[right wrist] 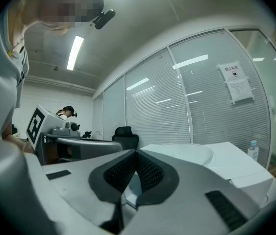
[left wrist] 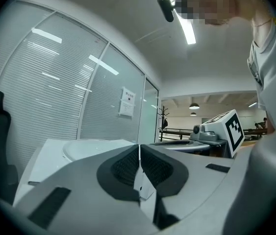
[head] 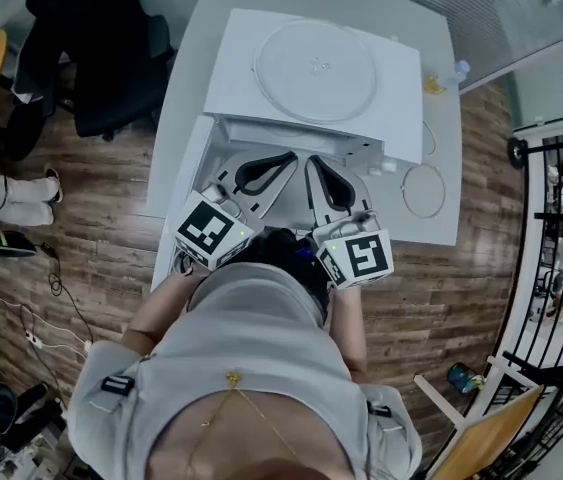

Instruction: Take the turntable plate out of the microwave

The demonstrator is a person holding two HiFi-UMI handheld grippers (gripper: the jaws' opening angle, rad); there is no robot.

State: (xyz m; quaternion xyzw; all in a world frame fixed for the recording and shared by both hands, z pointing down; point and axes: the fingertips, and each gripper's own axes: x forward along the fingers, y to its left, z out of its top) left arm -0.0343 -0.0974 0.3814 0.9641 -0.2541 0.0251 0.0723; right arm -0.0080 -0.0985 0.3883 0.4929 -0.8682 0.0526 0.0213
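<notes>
The clear glass turntable plate (head: 314, 68) lies flat on top of the white microwave (head: 241, 88). It also shows in the left gripper view, plate (left wrist: 91, 148), and in the right gripper view, plate (right wrist: 184, 153). Both grippers are held side by side in front of the microwave, pointing level at it. My left gripper (head: 289, 158) is shut with nothing between its pads (left wrist: 139, 148). My right gripper (head: 314, 160) is shut and empty too (right wrist: 137, 154). Neither touches the plate.
A round roller ring (head: 424, 190) lies on the white table (head: 431, 230) to the microwave's right, and a small bottle (head: 458, 70) stands behind it. A black office chair (head: 111, 58) is at the left; glass partition walls are beyond.
</notes>
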